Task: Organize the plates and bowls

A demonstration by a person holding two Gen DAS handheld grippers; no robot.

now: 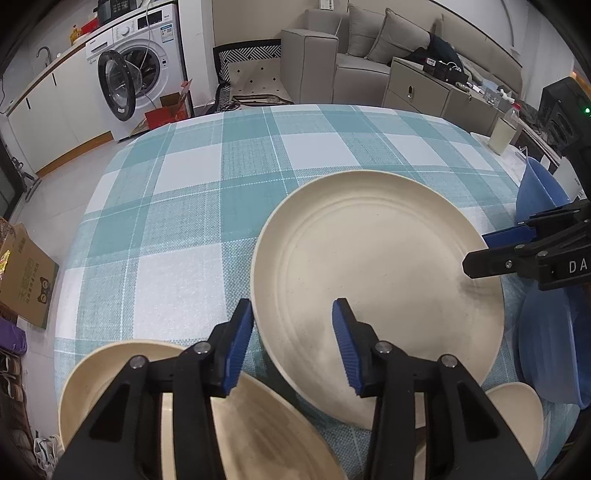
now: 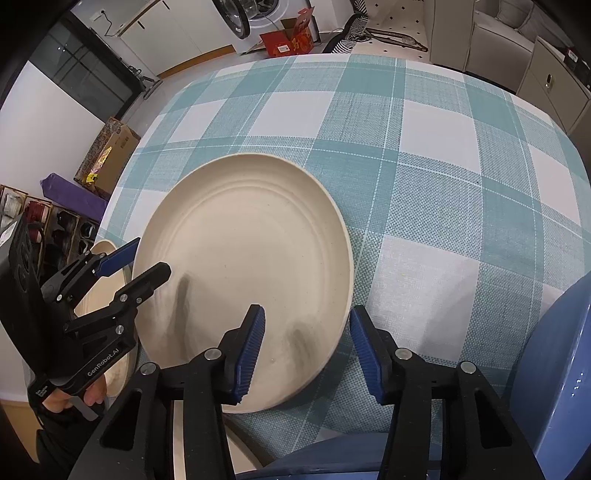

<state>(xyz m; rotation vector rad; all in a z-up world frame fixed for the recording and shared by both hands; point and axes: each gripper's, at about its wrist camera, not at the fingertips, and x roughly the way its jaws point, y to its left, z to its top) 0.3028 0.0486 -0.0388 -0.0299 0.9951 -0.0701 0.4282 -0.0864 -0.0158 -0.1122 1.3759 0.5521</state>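
My left tongs (image 1: 291, 347) are straddling the near-left rim of the cream plate (image 1: 373, 280), my right tongs (image 2: 306, 350) its right rim (neither pair gripping yet).

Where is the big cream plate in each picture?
Left wrist view: the plate fills the middle right, its near rim between the left gripper fingers.
Right wrist view: the plate lies centre left, its near right rim between the right gripper fingers.
Shared landmark: the checked tablecloth under it; the washing machine stands beyond the table in both.
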